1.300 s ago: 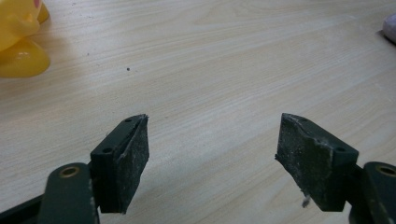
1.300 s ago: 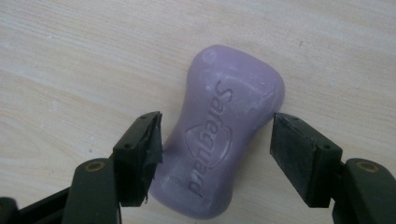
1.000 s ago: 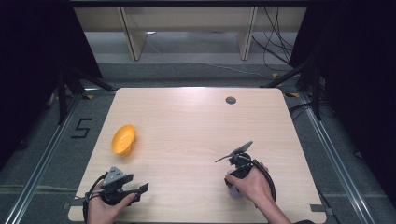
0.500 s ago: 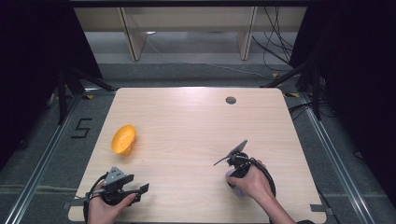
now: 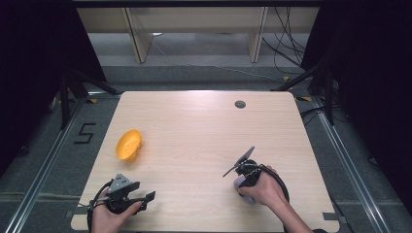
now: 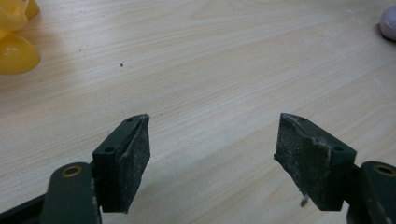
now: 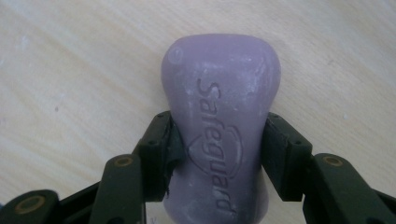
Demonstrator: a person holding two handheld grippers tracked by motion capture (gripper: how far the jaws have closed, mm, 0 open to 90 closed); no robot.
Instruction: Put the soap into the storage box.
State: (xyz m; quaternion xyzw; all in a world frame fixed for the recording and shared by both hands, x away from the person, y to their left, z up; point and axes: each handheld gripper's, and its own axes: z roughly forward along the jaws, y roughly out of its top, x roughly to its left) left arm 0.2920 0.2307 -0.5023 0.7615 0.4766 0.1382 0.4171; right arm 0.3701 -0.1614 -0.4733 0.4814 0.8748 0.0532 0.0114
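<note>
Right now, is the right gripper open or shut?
Shut on the purple soap bar: the right gripper has just closed, both pads pressing its sides.

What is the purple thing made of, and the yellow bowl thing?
The purple bar looks like soap: matte, waxy, with chalky scuffs and the name Safeguard pressed into it. The yellow dish is probably plastic: smooth and slightly glossy, one even bright colour. Both lie on a pale wood-grain table.
</note>
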